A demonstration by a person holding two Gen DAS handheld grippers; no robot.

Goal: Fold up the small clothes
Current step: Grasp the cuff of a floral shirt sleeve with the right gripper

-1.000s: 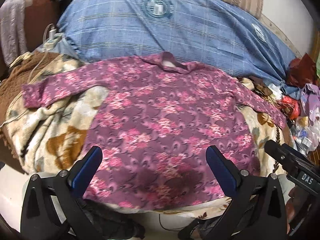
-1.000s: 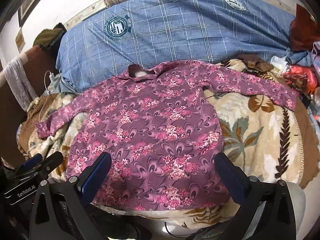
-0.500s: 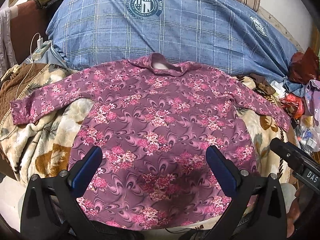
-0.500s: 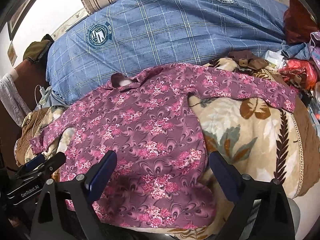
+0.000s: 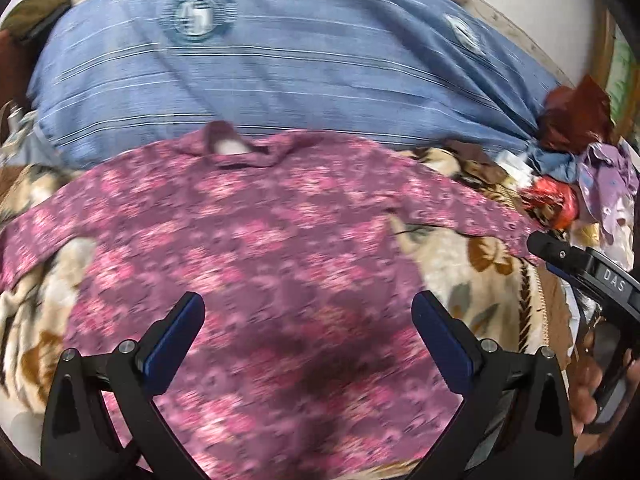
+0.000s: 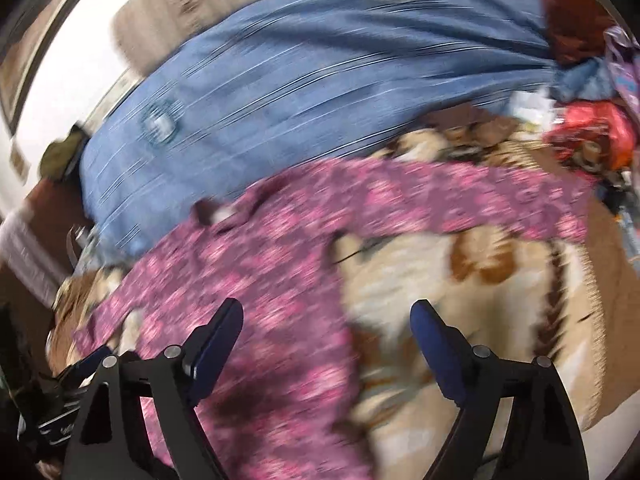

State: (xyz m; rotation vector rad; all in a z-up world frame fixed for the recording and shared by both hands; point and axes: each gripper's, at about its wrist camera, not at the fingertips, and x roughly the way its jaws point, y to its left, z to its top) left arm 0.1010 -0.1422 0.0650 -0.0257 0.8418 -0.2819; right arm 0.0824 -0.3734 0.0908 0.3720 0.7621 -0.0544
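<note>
A purple long-sleeved shirt with pink flowers [image 5: 256,256] lies spread flat on a beige and brown floral blanket [image 5: 472,276], collar toward the far side, both sleeves stretched out. My left gripper [image 5: 308,320] is open and empty above the shirt's lower middle. My right gripper [image 6: 326,330] is open and empty above the shirt's right edge [image 6: 280,280], where it meets the blanket [image 6: 460,288]. The right sleeve [image 6: 480,204] runs out to the right. Both views are blurred by motion.
A large blue checked pillow [image 5: 280,64] lies behind the shirt. A heap of red, purple and blue clothes [image 5: 576,168] sits at the right. The right gripper shows at the right edge of the left wrist view [image 5: 588,272].
Both grippers have moved forward and to the right over the shirt. The right gripper's jaws have narrowed a little but stay open. The shirt has not moved.
</note>
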